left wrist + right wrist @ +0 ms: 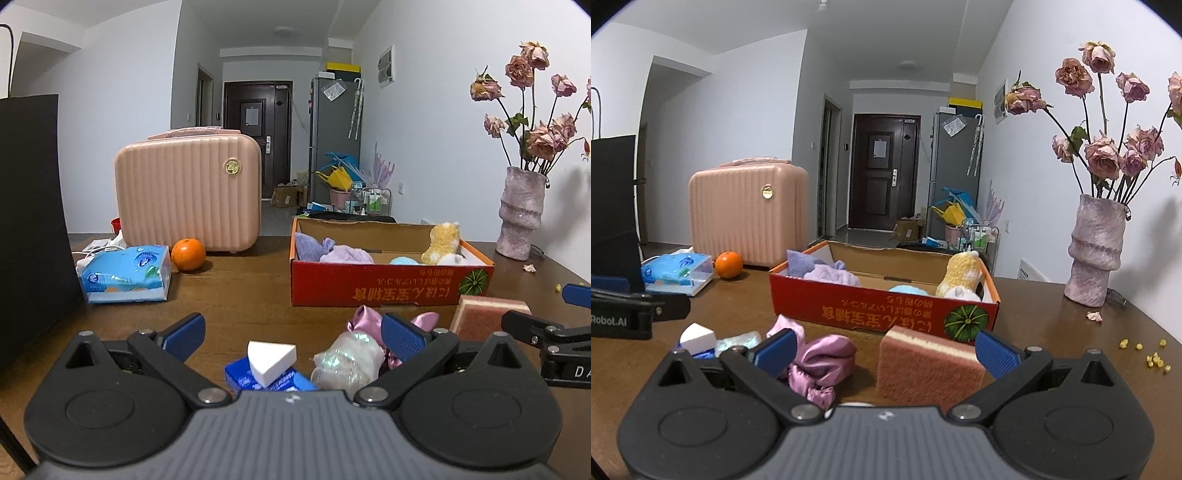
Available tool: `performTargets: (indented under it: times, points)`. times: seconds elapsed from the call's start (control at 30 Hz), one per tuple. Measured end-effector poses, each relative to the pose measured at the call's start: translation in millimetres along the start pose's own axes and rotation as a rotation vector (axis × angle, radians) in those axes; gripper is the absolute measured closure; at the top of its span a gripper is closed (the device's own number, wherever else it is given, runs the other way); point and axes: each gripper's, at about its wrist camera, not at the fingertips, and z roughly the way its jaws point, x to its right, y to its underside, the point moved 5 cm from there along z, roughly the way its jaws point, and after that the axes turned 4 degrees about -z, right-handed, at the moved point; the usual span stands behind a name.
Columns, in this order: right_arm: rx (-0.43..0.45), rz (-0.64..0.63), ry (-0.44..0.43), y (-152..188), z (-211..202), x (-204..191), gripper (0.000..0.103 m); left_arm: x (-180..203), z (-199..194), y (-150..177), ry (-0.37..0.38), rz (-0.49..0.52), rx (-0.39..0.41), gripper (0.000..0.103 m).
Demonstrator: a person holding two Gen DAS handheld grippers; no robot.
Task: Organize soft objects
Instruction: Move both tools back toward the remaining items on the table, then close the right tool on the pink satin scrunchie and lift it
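A red cardboard box on the wooden table holds purple cloths, a pale blue soft thing and a yellow plush toy. In front of it lie a pink sponge, a pink satin scrunchie, an iridescent white pouf and a white wedge sponge on a small blue packet. My left gripper is open above the wedge and pouf. My right gripper is open around the pink sponge and scrunchie, holding nothing.
A pink ribbed case, an orange and a blue tissue pack stand at the back left. A black bag fills the left edge. A vase of dried roses stands right, with petals and yellow crumbs near it.
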Motion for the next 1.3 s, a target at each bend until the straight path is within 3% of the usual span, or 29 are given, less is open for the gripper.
performTargets:
  times: [0.47, 0.6, 1.07, 1.3]
  points:
    - [-0.067, -0.009, -0.012, 14, 14, -9, 0.000, -9, 9, 11, 0.016, -0.017, -0.053, 0.000]
    - [-0.103, -0.012, -0.054, 19, 26, -16, 0.000, -11, 11, 11, 0.014, -0.024, -0.063, 0.000]
    - [-0.205, -0.089, -0.111, 15, 91, -51, 0.019, -36, 23, 10, -0.040, -0.060, -0.089, 0.000]
    - [-0.230, -0.093, -0.116, 13, 114, -63, 0.020, -52, 27, 9, -0.060, -0.071, -0.099, 0.000]
